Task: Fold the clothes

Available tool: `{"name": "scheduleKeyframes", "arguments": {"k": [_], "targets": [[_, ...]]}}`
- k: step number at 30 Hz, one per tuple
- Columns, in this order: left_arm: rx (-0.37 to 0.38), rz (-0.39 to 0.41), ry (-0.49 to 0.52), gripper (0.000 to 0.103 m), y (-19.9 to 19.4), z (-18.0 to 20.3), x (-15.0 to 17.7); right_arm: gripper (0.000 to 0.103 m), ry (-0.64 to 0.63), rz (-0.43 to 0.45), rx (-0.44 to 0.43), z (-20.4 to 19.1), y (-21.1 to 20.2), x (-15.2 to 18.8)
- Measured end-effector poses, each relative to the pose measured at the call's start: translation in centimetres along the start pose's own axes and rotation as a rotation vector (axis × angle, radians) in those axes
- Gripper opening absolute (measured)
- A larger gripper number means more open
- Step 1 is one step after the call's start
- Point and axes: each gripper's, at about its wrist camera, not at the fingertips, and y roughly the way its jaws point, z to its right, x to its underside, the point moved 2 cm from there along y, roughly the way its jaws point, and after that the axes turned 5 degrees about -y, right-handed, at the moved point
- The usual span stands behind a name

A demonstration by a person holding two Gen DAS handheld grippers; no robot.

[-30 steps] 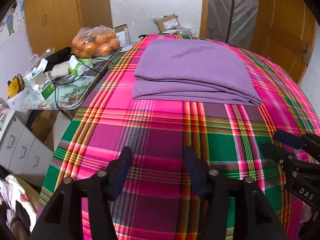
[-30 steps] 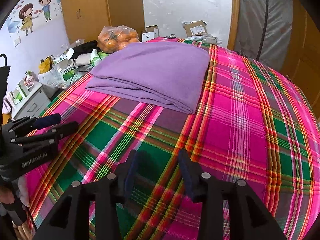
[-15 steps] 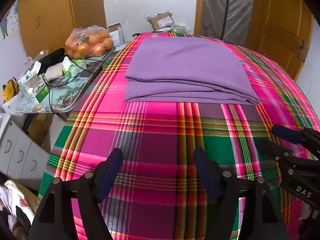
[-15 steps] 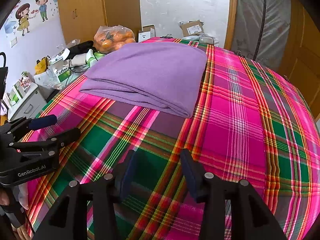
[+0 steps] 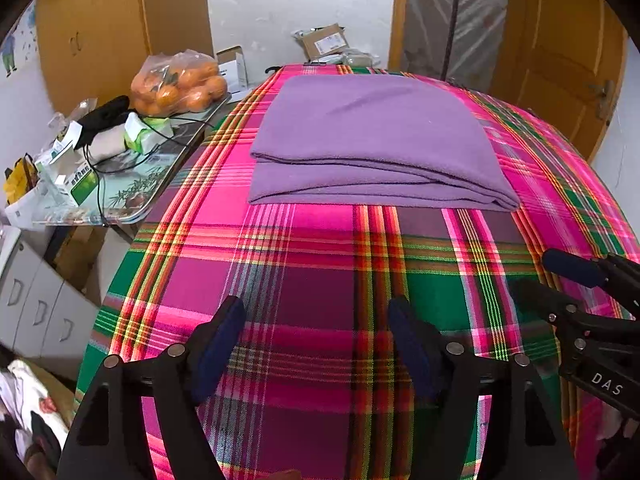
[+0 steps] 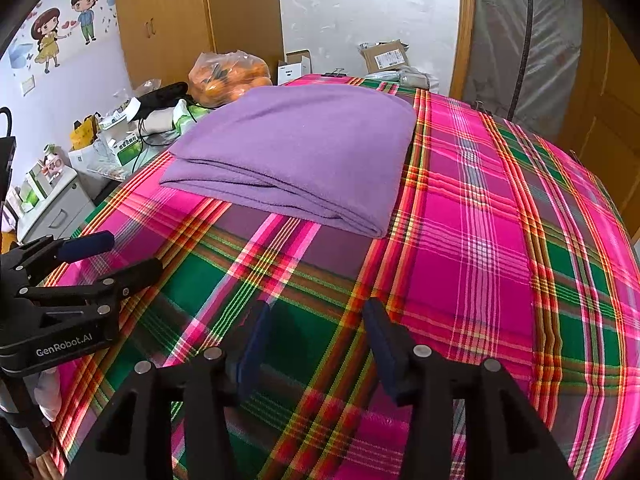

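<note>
A purple garment (image 5: pixel 372 140) lies folded into a flat rectangle on the far half of the plaid-covered table (image 5: pixel 320 260); in the right wrist view the garment (image 6: pixel 296 152) sits up and to the left. My left gripper (image 5: pixel 316 312) hovers over the near plaid, open, with nothing between its fingers. My right gripper (image 6: pixel 316 312) is also over bare plaid, its jaws opening and empty. Each gripper shows in the other's view: the right gripper (image 5: pixel 538 274) at the right edge, the left gripper (image 6: pixel 128 254) at the left edge. Both are well short of the garment.
A side table (image 5: pixel 132 196) to the left holds a bag of oranges (image 5: pixel 180 84), small boxes and cables. A white drawer unit (image 5: pixel 36 312) stands below it. Cardboard boxes (image 5: pixel 324 40) sit behind the table's far edge. A wooden door (image 5: pixel 560 60) is at the right.
Both grippers' jaws have spread wider over the plaid cloth. The folded purple garment has not moved.
</note>
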Motion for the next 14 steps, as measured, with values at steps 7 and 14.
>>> {"name": "scheduleKeyframes", "arguments": {"k": [7, 14], "targets": [[0.004, -0.001, -0.002, 0.076, 0.00, -0.08, -0.11, 0.050, -0.001, 0.000, 0.001, -0.07, -0.02, 0.07], [0.005, -0.001, -0.003, 0.077, 0.02, -0.13, -0.15, 0.050, 0.003, 0.001, -0.003, 0.00, -0.05, 0.11]]}}
